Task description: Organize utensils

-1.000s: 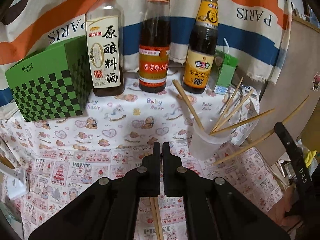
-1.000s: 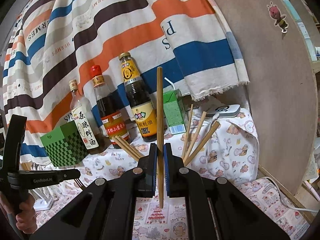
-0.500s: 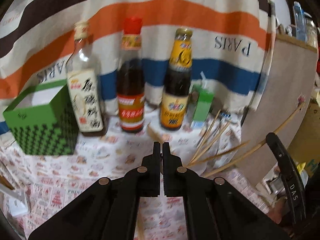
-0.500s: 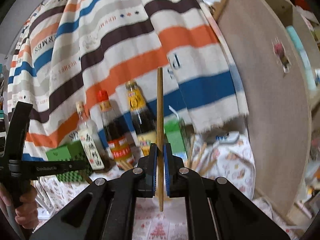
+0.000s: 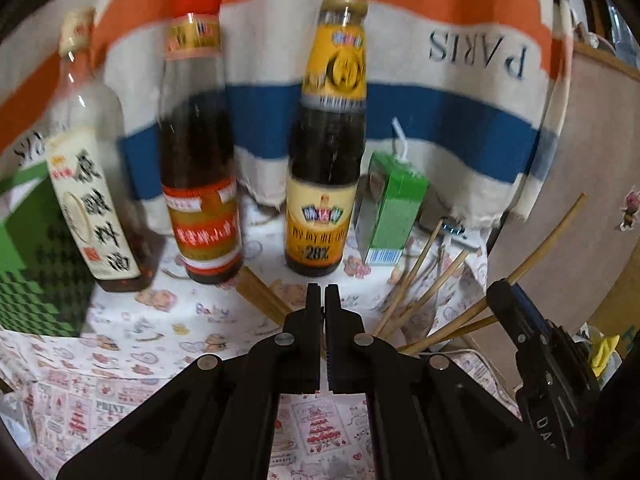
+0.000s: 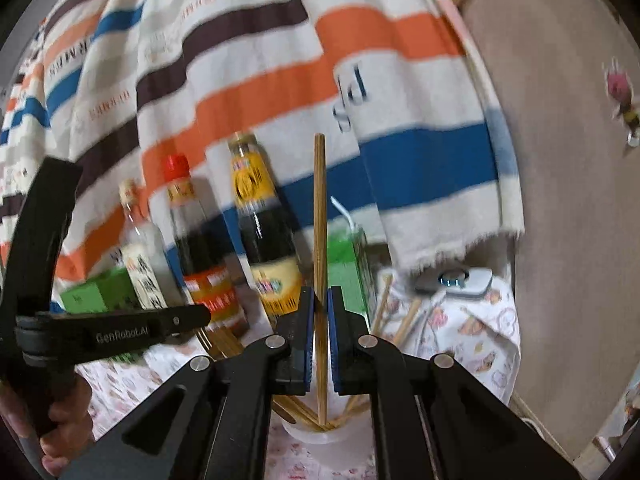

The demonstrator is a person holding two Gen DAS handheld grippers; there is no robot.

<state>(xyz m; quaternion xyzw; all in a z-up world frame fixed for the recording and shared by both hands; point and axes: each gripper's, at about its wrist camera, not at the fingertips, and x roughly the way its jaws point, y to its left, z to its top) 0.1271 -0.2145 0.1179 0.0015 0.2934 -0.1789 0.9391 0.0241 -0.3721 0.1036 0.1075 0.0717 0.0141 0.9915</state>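
My right gripper [image 6: 320, 296] is shut on one upright wooden chopstick [image 6: 319, 216]. Its lower end hangs at the mouth of a translucent cup [image 6: 320, 438] that holds several chopsticks [image 6: 404, 326]. The left wrist view shows the same right gripper [image 5: 496, 290] at the right, with the held chopstick [image 5: 554, 230] slanting up past it. My left gripper [image 5: 323, 292] is shut with nothing between its fingers, in front of the sauce bottles. From the right wrist view, the left gripper [image 6: 202, 315] sits to the left, held by a hand [image 6: 60, 420]. A loose chopstick pair [image 5: 260, 294] lies on the patterned cloth.
Three sauce bottles [image 5: 326, 160] stand in a row at the back, before a striped hanging cloth [image 6: 248, 80]. A green drink carton [image 5: 394, 210] is right of them and a green chequered box [image 5: 28, 264] left. A brown board [image 6: 560, 160] walls the right side.
Both grippers have risen and moved closer to the bottles. The right gripper carried its chopstick over the cup, which now shows beneath it. Both grippers stayed shut.
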